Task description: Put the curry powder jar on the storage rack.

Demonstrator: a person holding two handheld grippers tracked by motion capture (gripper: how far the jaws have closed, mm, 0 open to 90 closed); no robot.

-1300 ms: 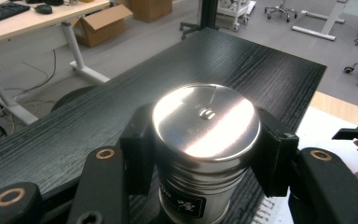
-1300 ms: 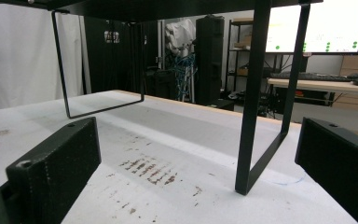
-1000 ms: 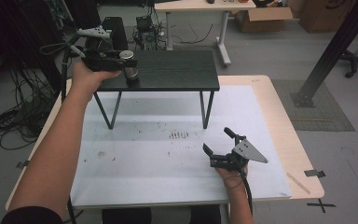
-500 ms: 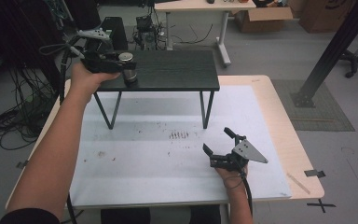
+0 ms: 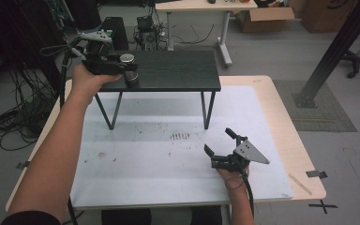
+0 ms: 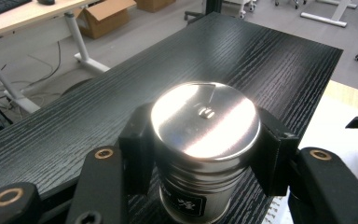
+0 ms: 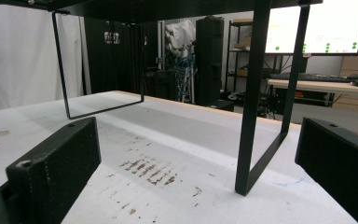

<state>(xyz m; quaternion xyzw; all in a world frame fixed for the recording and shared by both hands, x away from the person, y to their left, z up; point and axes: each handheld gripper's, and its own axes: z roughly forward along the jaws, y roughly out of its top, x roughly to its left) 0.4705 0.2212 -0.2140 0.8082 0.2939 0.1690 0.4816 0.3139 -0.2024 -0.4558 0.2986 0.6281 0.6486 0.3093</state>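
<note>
A round metal tin (image 5: 127, 58) with a shiny lid and a dark label stands upright on the left end of a black raised shelf (image 5: 178, 70). My left gripper (image 5: 130, 72) reaches it from the left. In the left gripper view both pads press the sides of the tin (image 6: 205, 116), so the left gripper (image 6: 204, 153) is shut on it. My right gripper (image 5: 219, 141) rests low on the white mat (image 5: 145, 154) at the front right, open and holding nothing. In the right gripper view the right gripper (image 7: 198, 161) faces the shelf's leg frame (image 7: 251, 93).
The shelf stands on thin black wire legs (image 5: 208, 110) over the mat, which shows dark smudges (image 5: 180, 136) in the middle. The wooden table edge (image 5: 288, 136) runs along the right. Cables (image 5: 9, 122) and desks lie on the floor beyond.
</note>
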